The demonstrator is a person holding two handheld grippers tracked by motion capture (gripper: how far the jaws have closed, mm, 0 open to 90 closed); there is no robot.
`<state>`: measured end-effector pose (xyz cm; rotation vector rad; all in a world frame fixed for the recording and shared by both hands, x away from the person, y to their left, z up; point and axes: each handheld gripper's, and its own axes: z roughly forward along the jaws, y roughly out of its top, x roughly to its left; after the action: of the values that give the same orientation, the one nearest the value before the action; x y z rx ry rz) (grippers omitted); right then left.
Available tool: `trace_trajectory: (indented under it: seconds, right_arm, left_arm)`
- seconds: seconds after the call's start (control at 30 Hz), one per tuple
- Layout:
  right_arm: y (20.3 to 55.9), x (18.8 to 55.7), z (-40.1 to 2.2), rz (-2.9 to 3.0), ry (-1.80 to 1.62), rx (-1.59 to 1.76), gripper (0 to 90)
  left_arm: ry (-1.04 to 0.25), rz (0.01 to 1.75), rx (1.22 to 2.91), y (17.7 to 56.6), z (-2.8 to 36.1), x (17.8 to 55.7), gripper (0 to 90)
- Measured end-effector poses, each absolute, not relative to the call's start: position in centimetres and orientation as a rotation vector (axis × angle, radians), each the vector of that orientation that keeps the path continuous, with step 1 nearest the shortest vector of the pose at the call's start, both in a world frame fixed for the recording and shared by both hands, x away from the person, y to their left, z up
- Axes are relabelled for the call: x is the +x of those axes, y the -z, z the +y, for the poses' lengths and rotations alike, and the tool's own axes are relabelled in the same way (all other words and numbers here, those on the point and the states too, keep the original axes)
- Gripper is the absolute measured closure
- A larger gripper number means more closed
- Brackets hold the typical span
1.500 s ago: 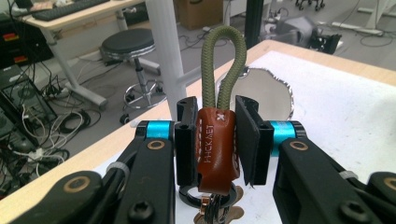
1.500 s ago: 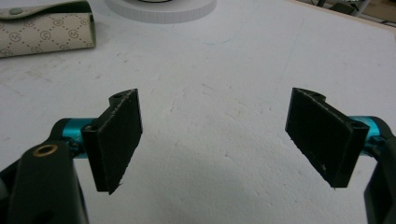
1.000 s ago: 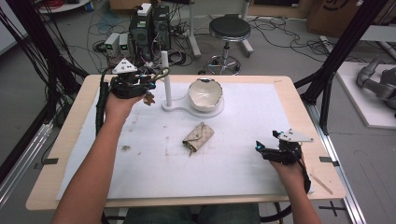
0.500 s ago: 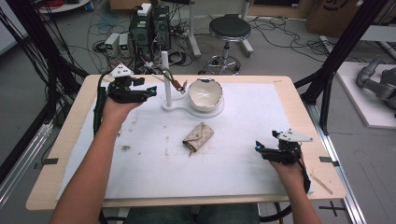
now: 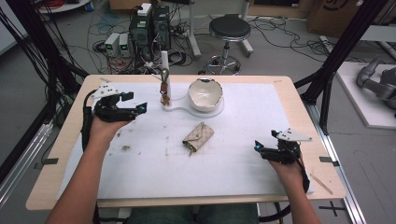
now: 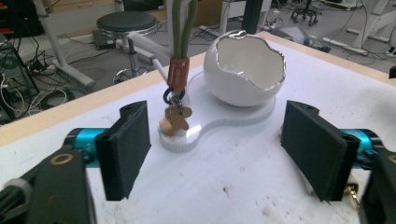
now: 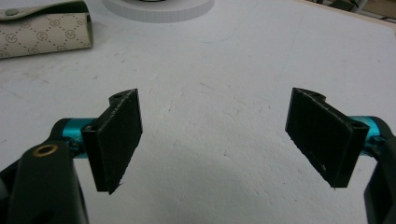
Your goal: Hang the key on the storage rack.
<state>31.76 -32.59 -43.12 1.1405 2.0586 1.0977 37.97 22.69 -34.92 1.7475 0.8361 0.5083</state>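
Left gripper view: keyring (image 6: 176, 95) on stand (image 6: 184, 135)

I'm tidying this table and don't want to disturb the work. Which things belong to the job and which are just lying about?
In the job:
- keyring, hanging on the white stand
- left claw, jaws just opened, nothing between them, facing the keyring

Lying about:
- key pouch, mid-table
- eggshell-shaped bowl on the stand's base
- right claw, open over bare table

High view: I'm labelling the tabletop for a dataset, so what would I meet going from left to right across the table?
left gripper → keyring on the white post → pouch → eggshell-shaped bowl → right gripper
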Motion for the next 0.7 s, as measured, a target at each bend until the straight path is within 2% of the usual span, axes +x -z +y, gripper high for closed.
trace_trajectory:
  seconds: [0.47, 0.6, 0.7]
  right_arm:
    - [43.2, 31.7, -32.5, 2.067, -1.091, 1.131, 19.0]
    - [43.2, 31.8, -32.5, 2.069, -1.089, 1.134, 19.0]
    - [43.3, 31.8, -32.5, 2.077, -1.086, 1.135, 19.1]
  left_arm:
    - [-0.453, 0.851, 1.786, 39.2, 24.8, 35.4, 19.0]
    - [-0.443, 0.907, 1.836, 40.4, 25.3, 35.4, 14.7]
    - [-0.451, 0.936, 1.843, 40.9, 25.8, 35.3, 14.7]
